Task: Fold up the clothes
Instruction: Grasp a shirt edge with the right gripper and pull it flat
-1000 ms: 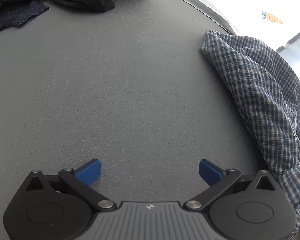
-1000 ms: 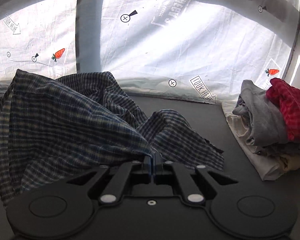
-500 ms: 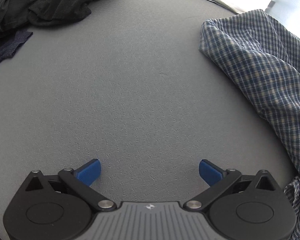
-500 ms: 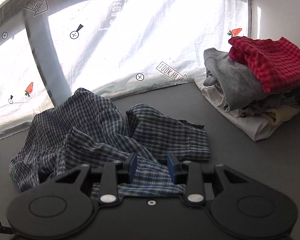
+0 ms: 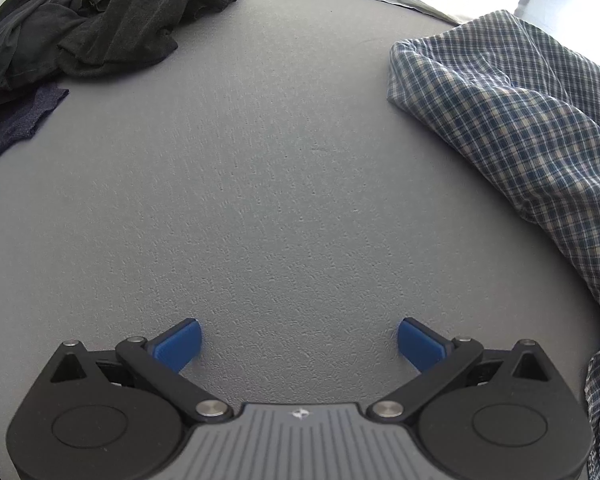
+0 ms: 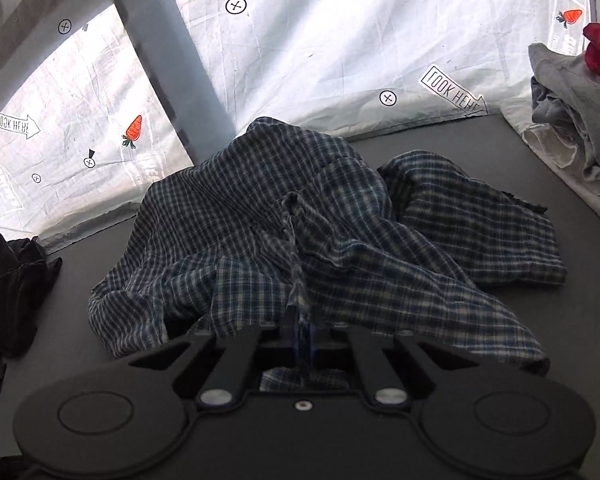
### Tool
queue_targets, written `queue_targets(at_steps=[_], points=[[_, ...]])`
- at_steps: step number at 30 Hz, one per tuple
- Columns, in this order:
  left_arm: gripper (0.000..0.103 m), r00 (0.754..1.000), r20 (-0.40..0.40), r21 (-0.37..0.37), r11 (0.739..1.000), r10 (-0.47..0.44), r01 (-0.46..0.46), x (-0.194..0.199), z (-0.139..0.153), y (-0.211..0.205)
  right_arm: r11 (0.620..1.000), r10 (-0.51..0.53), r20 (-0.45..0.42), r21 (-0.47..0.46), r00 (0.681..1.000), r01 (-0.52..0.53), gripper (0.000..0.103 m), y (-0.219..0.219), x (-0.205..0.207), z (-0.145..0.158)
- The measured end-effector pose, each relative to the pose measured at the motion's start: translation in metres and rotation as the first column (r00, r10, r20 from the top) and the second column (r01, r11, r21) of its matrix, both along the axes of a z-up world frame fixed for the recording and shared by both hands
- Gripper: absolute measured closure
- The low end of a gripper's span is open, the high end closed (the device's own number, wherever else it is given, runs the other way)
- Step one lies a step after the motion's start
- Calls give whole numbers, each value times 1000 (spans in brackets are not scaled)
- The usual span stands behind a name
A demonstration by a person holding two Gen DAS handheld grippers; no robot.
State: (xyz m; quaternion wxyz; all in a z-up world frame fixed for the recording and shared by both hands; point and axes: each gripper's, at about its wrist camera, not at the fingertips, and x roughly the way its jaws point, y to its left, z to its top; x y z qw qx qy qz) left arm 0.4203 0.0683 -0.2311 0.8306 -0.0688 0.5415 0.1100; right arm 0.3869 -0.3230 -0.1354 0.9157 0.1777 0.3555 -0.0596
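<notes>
At six o'clock in the right wrist view, the right gripper (image 6: 302,332) is clamped on a pinched ridge of the blue plaid shirt (image 6: 308,232), which lies crumpled mid-table with folded clothes (image 6: 568,92) at two o'clock. Over bare grey table (image 5: 260,200), the left gripper (image 5: 299,346) hangs with fingers wide apart, the shirt at three o'clock and dark garments (image 5: 88,20) at eleven.

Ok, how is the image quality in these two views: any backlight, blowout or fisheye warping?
Left wrist view: evenly lit and sharp, the grey table bulging into a dome from fisheye distortion, white blowout along the top edge. Right wrist view: strongly backlit by the printed white sheet, leaving the blue plaid shirt and right gripper dim.
</notes>
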Motion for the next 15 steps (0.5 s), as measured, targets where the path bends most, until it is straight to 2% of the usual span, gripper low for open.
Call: queue_targets(at_steps=[3, 6, 8, 10, 12, 14, 15], points=[[0, 1000, 26, 9, 1000, -1, 1, -3, -2, -2, 986, -164, 66, -15, 984, 165, 101, -43, -43, 14], [0, 999, 34, 12, 1000, -2, 1, -1, -2, -2, 931, -362, 89, -17, 928, 364, 101, -96, -95, 19], [0, 1000, 30, 10, 1000, -1, 1, 1, -2, -1, 890, -449, 69, -56, 891, 453, 101, -126, -121, 12], [0, 1000, 13, 3, 1000, 2, -2, 2, 0, 1, 866, -496, 10, -73, 868, 495, 101, -148, -137, 0], [0, 1000, 1, -36, 999, -1, 2, 1, 3, 2, 849, -528, -48, -77, 848, 523, 100, -165, -151, -13], [0, 1000, 8, -100, 995, -3, 4, -2, 6, 1, 854, -520, -113, -100, 847, 511, 94, -167, -154, -25], [0, 1000, 24, -147, 989, 0, 4, -5, 9, 1, 860, -510, -118, -73, 852, 504, 91, -165, -154, -28]])
